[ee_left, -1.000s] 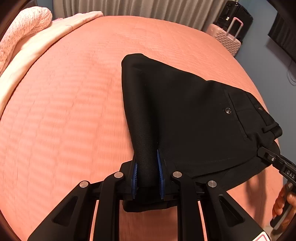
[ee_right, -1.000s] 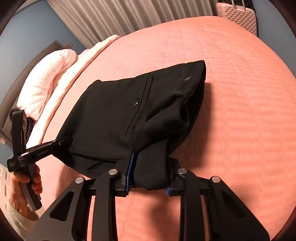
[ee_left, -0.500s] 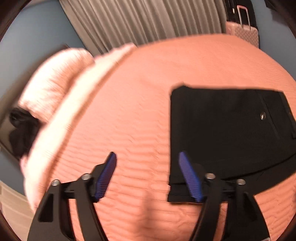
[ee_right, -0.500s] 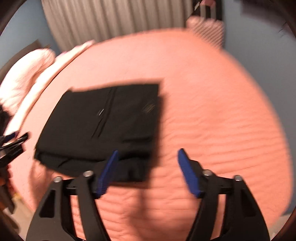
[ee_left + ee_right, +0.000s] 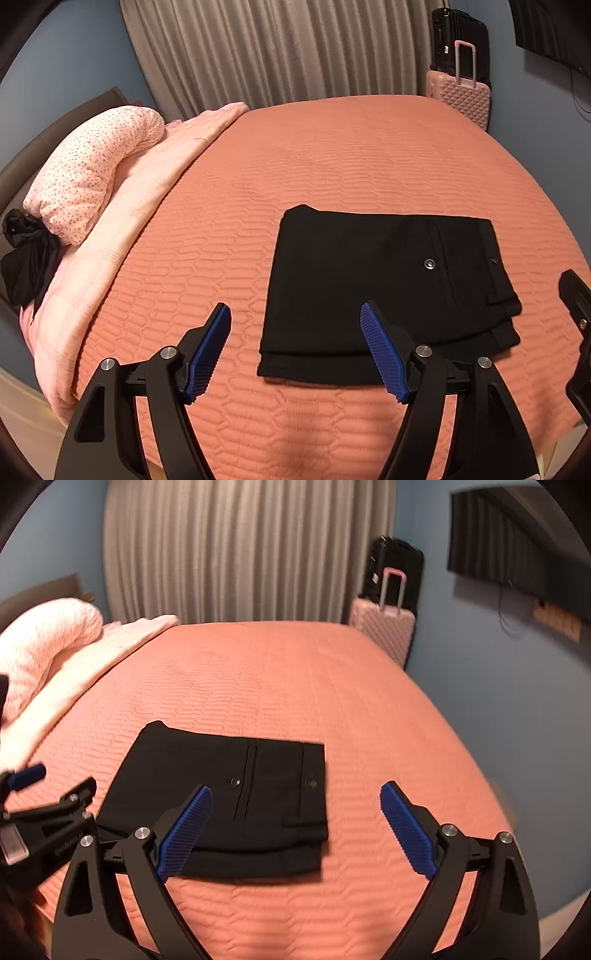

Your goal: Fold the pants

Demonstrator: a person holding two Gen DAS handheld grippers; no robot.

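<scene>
While the pants [image 5: 384, 291] lie folded flat on the bed [image 5: 332, 155], left gripper [image 5: 295, 350] is spread, empty, pants at its 1 o'clock. Right gripper [image 5: 295, 830], jaws just opened wider, is empty; pants at 11 o'clock.

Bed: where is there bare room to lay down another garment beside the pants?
Bare bedspread runs wide between the pants and the curtain, and left of the pants up to the pink blanket. The near strip is narrow. The pillow end is crowded.
</scene>
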